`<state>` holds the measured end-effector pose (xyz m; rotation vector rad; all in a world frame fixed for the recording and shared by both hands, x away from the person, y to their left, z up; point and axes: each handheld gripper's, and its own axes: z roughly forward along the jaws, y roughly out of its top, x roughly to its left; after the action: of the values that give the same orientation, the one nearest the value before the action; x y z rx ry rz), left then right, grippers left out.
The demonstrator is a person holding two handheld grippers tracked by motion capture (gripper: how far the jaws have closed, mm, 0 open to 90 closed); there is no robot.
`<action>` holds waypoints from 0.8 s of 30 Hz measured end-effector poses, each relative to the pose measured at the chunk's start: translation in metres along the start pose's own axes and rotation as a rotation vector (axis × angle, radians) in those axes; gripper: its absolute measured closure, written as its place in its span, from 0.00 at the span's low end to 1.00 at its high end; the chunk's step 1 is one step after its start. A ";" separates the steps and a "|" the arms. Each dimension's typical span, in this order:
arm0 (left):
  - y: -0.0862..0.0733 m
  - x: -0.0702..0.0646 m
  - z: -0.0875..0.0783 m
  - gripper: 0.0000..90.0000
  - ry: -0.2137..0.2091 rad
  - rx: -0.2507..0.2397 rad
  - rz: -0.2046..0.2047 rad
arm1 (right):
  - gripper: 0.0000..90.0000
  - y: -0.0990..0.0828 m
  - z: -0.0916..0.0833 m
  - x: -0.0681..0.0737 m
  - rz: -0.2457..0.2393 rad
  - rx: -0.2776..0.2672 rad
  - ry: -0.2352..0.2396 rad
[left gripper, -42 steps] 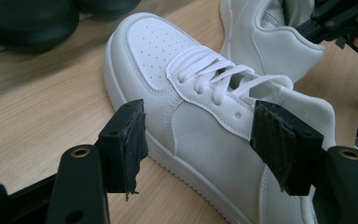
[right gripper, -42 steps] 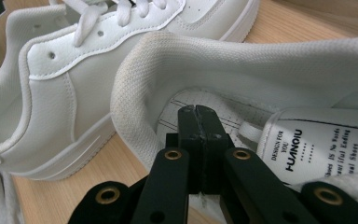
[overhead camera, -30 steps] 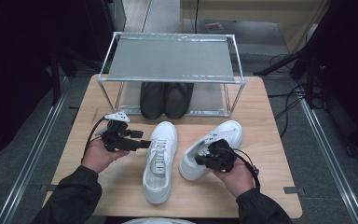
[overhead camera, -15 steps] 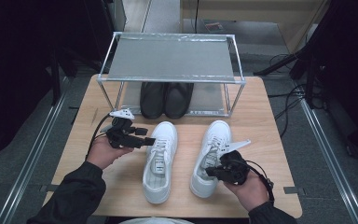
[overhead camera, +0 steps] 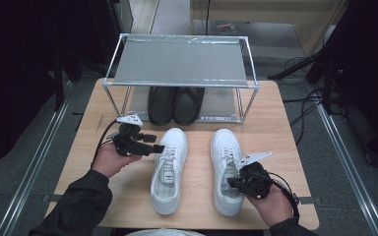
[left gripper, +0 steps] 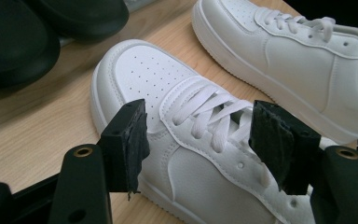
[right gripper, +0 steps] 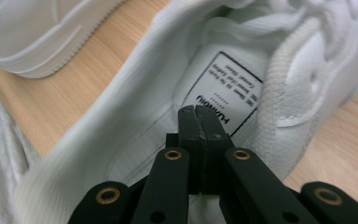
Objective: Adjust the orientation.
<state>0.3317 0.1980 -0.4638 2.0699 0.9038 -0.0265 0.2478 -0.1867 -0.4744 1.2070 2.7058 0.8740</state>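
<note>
Since a second ago the right gripper (overhead camera: 232,181) has swung its white sneaker (overhead camera: 228,169) from a slant to lie parallel to the left sneaker (overhead camera: 169,168). Its jaws are clenched together inside the collar, apparently pinching the lining over the insole label (right gripper: 223,95). The left gripper (left gripper: 200,140) hangs released astride the other sneaker's laces. Such a thin pinch could slip if the shoe is lifted toward the shoe rack (overhead camera: 179,61).
</note>
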 end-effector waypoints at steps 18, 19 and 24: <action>-0.009 -0.001 -0.013 0.78 -0.030 0.028 -0.005 | 1.00 -0.008 -0.019 -0.052 0.160 -0.104 -0.022; -0.010 -0.003 -0.015 0.84 -0.027 0.024 -0.005 | 1.00 -0.007 -0.014 -0.053 0.164 -0.084 -0.010; -0.021 0.002 -0.011 0.99 -0.026 0.085 -0.034 | 1.00 -0.002 -0.011 -0.054 0.152 -0.054 -0.020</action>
<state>0.3175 0.2144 -0.4721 2.1277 0.9365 -0.1110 0.2810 -0.2301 -0.4759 1.4175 2.5838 0.9399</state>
